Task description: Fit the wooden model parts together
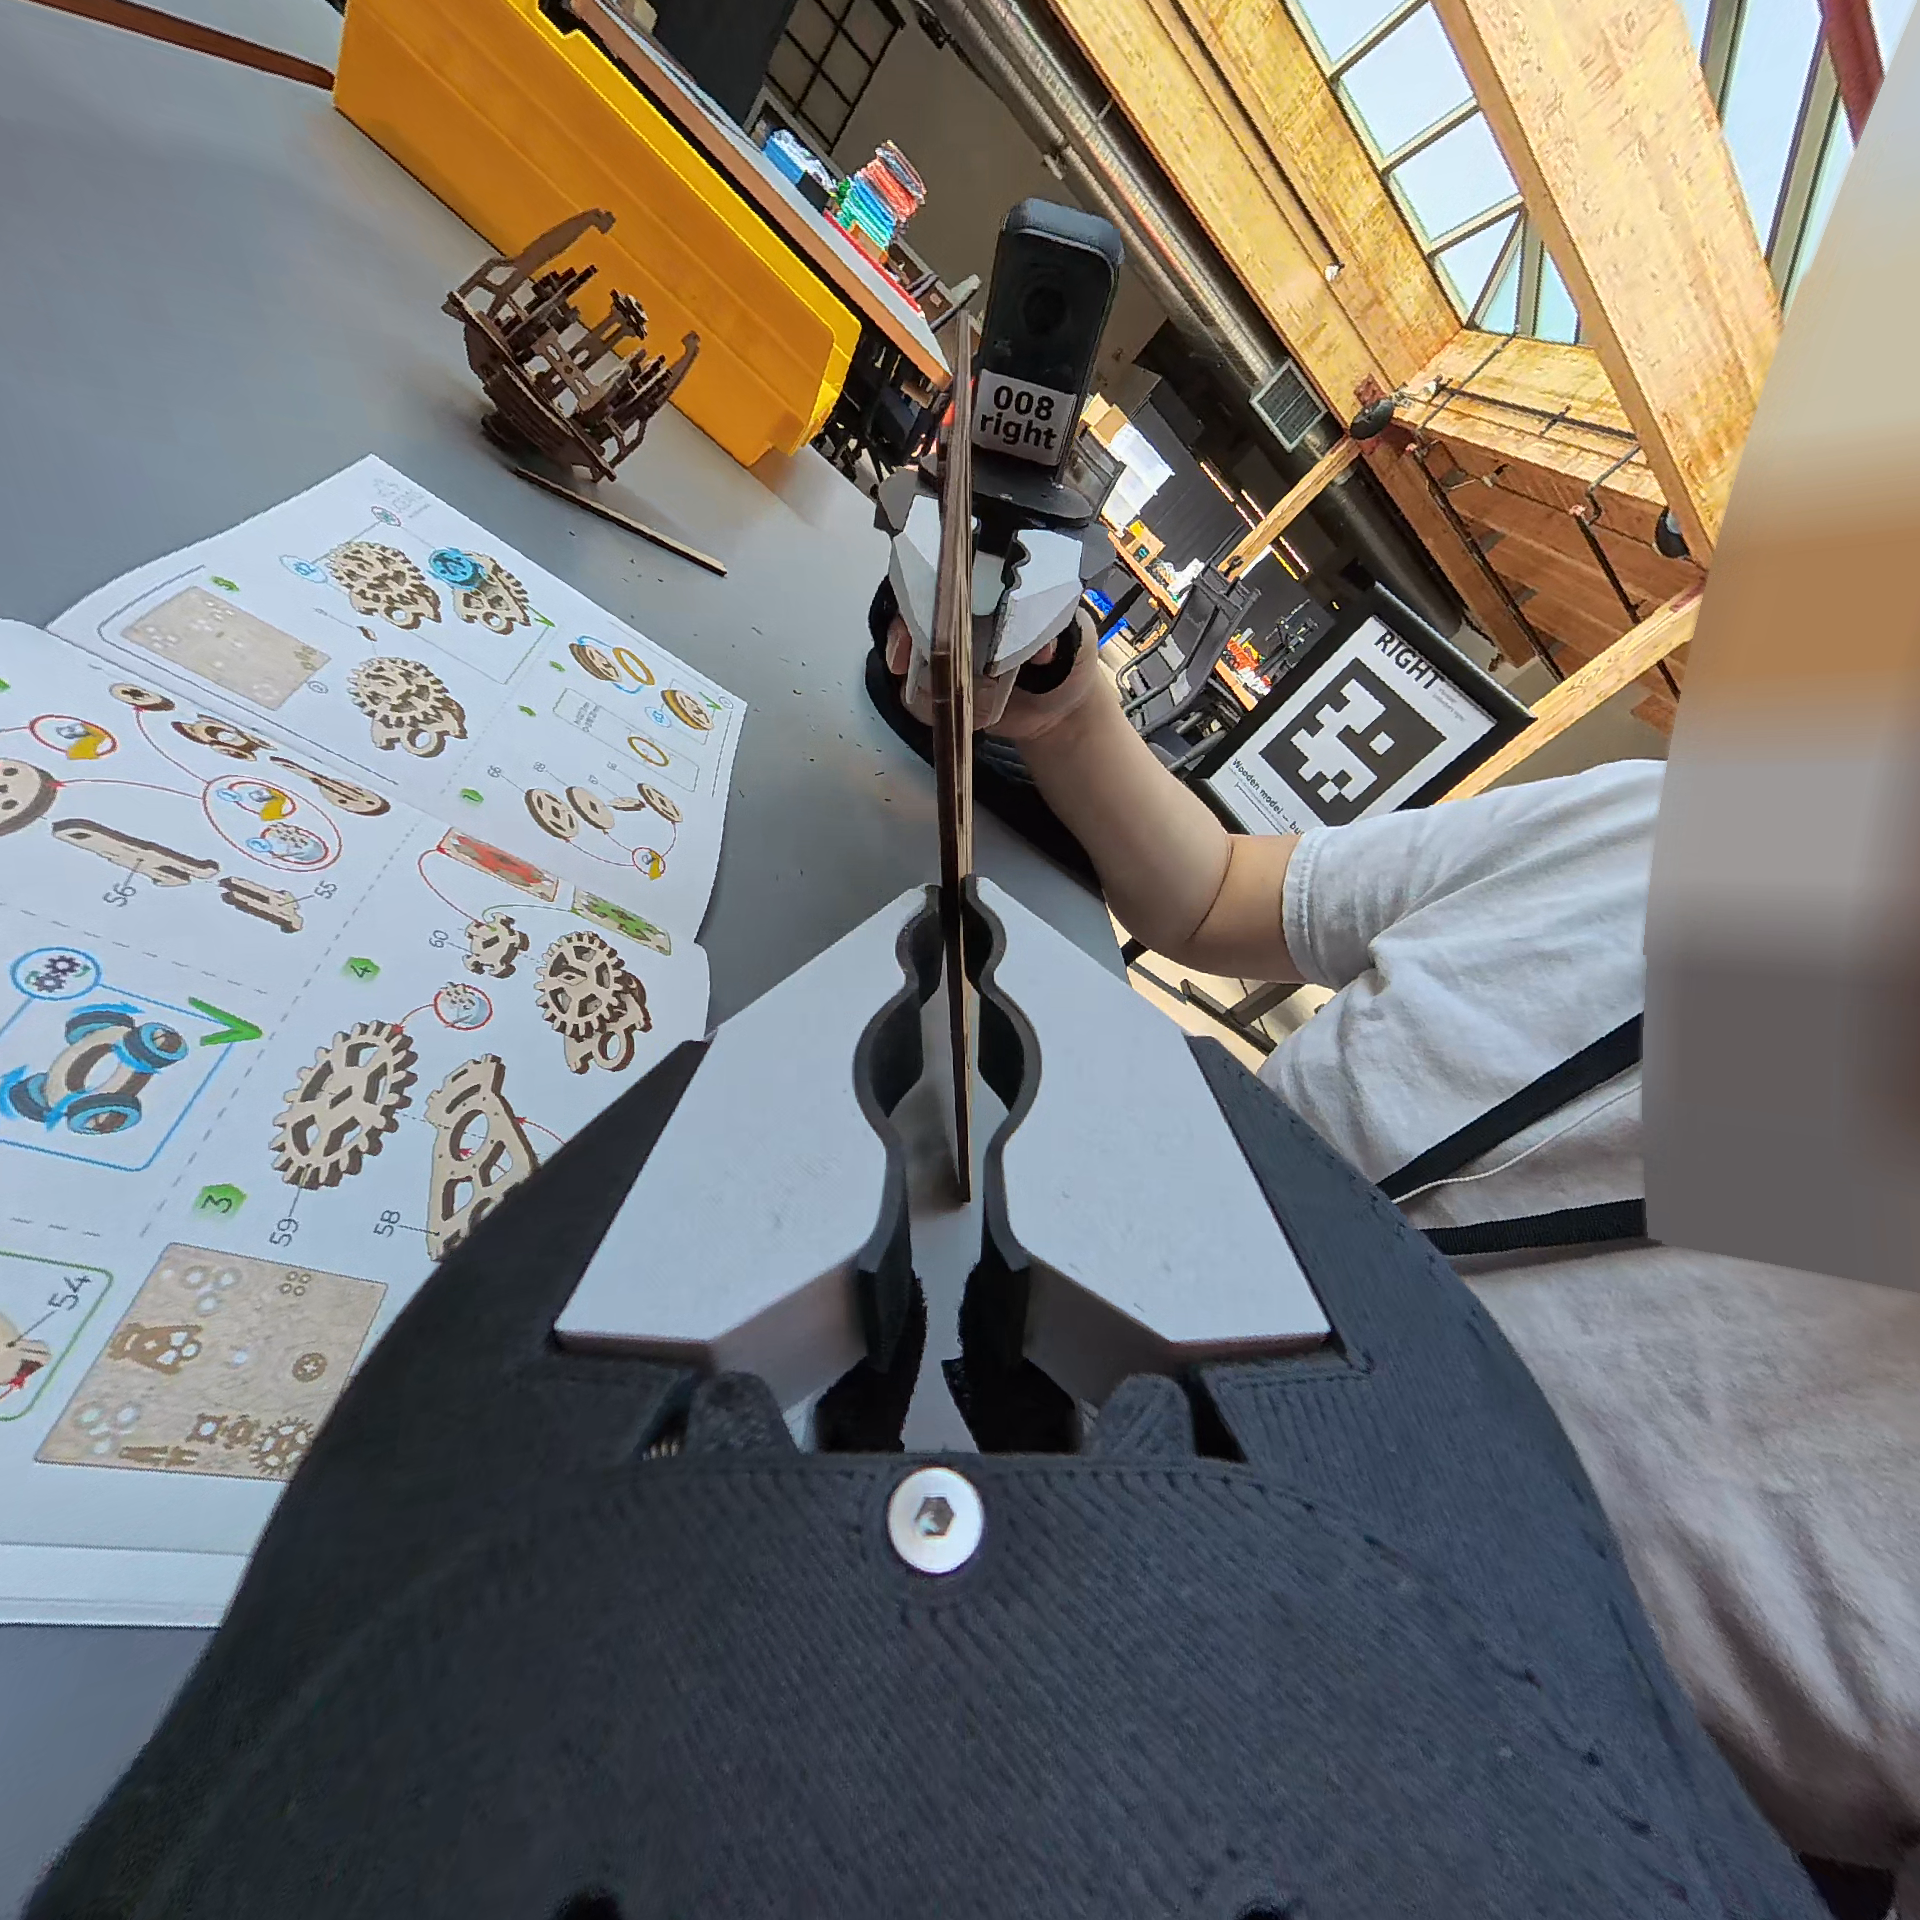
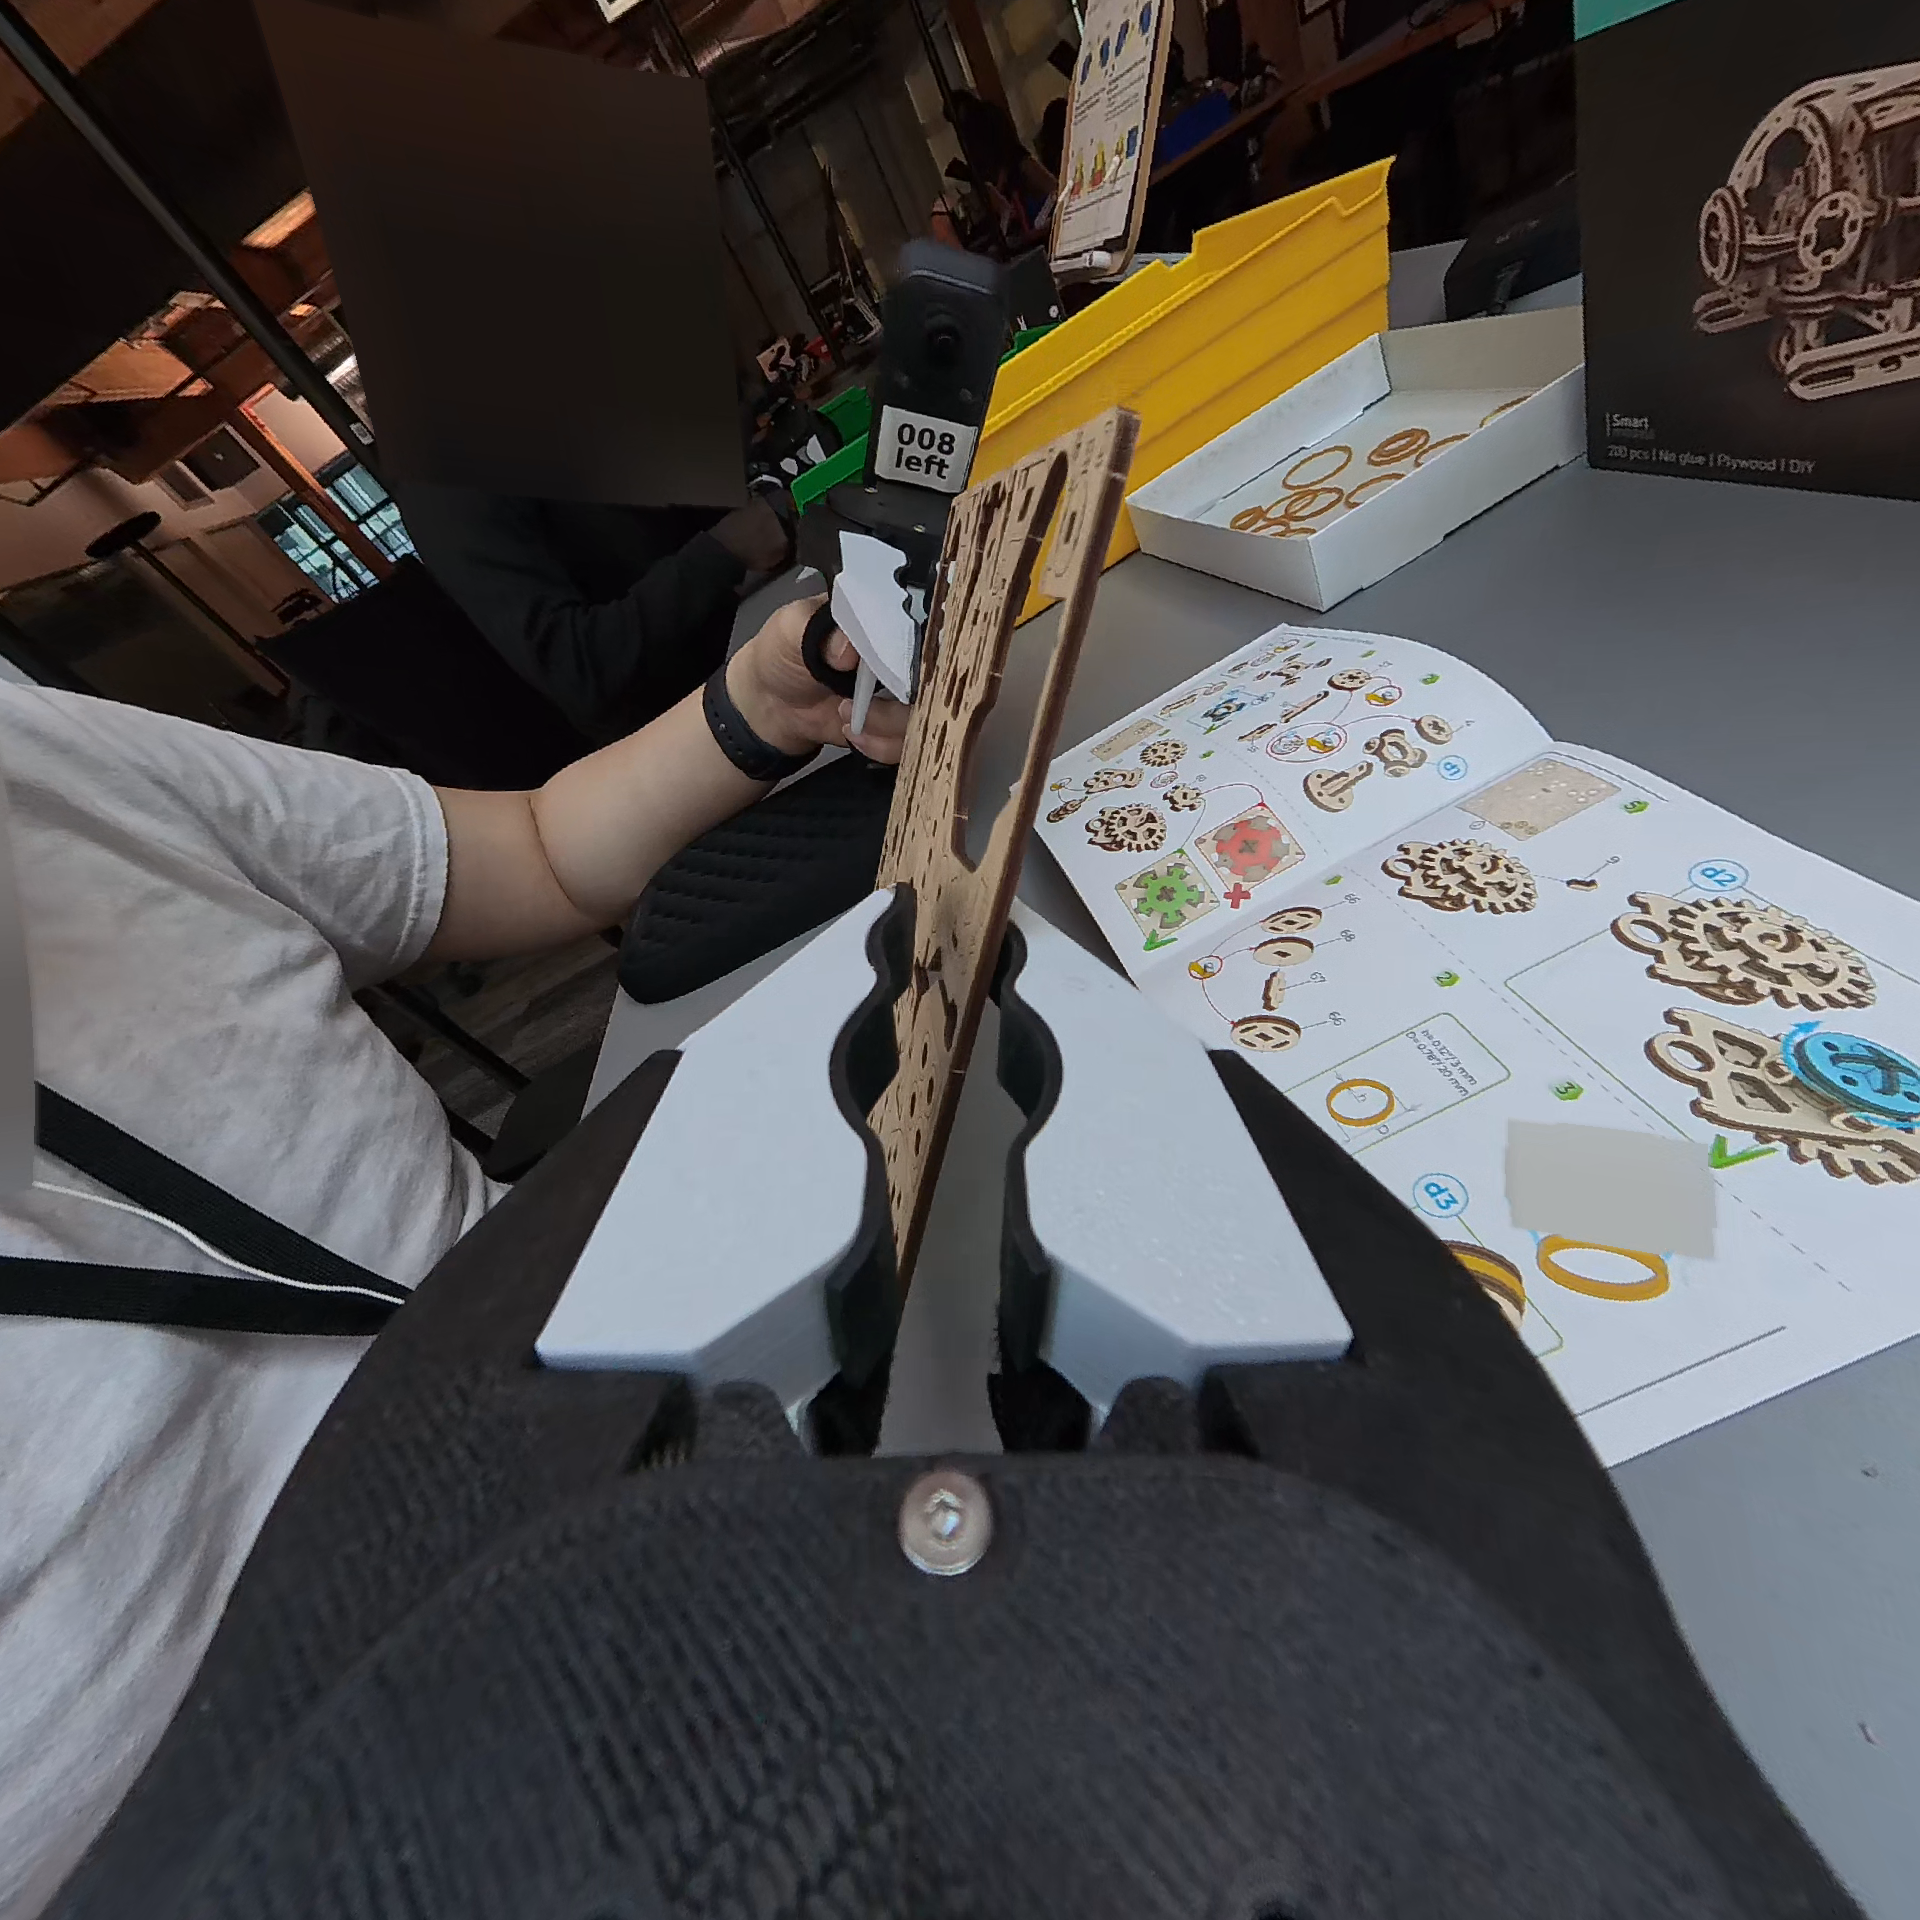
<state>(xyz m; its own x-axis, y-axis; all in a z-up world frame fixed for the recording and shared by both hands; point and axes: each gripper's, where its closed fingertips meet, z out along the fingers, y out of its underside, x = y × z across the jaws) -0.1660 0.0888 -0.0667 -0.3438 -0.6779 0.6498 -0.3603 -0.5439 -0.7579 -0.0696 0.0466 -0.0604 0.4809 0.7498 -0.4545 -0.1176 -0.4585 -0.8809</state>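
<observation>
A thin laser-cut wooden parts sheet (image 1: 954, 790) is held upright in the air between both grippers, seen edge-on in the left wrist view. In the right wrist view the sheet (image 2: 987, 748) shows its face with cut-out shapes and a long empty slot. My left gripper (image 1: 948, 894) is shut on one end of the sheet. My right gripper (image 2: 951, 920) is shut on the opposite end. The right gripper (image 1: 982, 613) also shows far off in the left wrist view, the left gripper (image 2: 883, 623) in the right wrist view. A partly built dark wooden model (image 1: 566, 364) stands on the grey table (image 1: 156, 364).
An open instruction booklet (image 1: 343, 883) lies on the table below the sheet; it also shows in the right wrist view (image 2: 1455, 987). A yellow bin (image 1: 582, 197) stands behind. A white tray (image 2: 1351, 488) with wooden rings and the kit box (image 2: 1756, 239) stand at the back right. About 12 cm separates my left fingertips from my right.
</observation>
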